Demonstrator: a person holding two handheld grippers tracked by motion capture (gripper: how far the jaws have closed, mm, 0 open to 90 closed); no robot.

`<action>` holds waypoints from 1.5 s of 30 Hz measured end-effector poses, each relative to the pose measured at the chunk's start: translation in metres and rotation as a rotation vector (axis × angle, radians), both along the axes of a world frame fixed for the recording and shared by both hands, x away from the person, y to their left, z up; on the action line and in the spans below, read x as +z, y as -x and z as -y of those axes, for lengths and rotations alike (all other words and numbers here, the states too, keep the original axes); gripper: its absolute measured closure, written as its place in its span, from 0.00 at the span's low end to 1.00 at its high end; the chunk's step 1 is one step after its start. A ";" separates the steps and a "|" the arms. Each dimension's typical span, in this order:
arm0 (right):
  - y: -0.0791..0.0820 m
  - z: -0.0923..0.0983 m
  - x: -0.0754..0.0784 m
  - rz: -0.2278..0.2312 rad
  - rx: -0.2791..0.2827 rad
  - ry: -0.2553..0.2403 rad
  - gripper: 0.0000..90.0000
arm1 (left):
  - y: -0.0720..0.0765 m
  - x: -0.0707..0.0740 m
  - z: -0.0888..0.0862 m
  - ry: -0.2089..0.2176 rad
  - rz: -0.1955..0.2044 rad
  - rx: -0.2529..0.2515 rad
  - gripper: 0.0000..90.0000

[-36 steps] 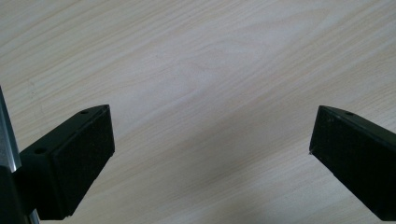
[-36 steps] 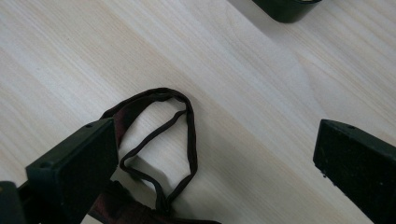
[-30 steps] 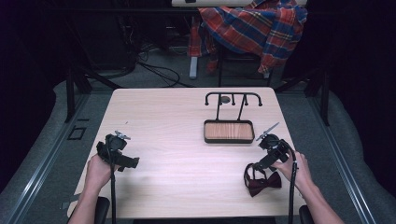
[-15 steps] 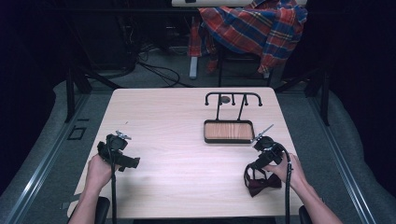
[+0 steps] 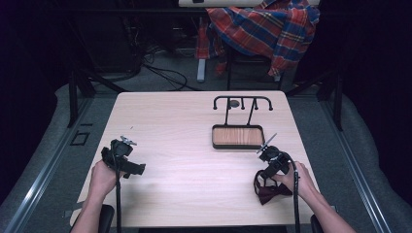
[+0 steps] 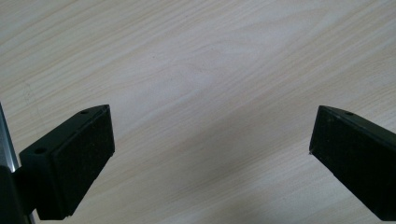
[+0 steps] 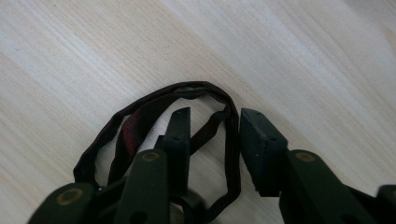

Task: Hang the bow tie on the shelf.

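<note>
A dark red bow tie (image 5: 270, 190) lies near the front right corner of the table, its black strap (image 7: 154, 100) curled in a loop on the wood. My right gripper (image 7: 212, 126) is low over it and open, with one run of the strap passing between the two jaws. From the high view, the right gripper (image 5: 265, 170) sits at the bow tie's upper left edge. Over bare wood at the front left, my left gripper (image 6: 212, 154) is open wide with nothing between its jaws; the high view shows the left gripper (image 5: 132, 167) in a hand.
A black stand with a hook bar (image 5: 243, 100) and a wooden tray base (image 5: 238, 137) stands at the back right of the light wood table (image 5: 184, 121). Beyond the table, a plaid cloth (image 5: 265, 24) hangs over a chair.
My right gripper has moved left and a little nearer, down onto the bow tie's strap. The left gripper has stayed put.
</note>
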State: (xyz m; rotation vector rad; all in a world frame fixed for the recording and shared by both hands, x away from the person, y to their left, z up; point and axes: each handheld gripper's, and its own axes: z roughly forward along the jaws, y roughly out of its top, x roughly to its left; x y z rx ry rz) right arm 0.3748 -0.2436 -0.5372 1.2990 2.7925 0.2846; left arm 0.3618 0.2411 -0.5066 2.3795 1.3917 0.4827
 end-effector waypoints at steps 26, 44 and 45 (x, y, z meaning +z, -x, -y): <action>0.008 0.005 0.023 0.126 0.044 0.001 0.99 | 0.000 0.001 0.000 -0.008 0.002 -0.001 0.00; 0.021 0.019 0.056 0.334 -0.003 -0.051 0.99 | 0.000 0.000 0.000 -0.005 0.009 0.003 0.00; 0.021 0.019 0.056 0.334 -0.003 -0.051 0.99 | 0.000 0.000 0.000 -0.005 0.009 0.003 0.00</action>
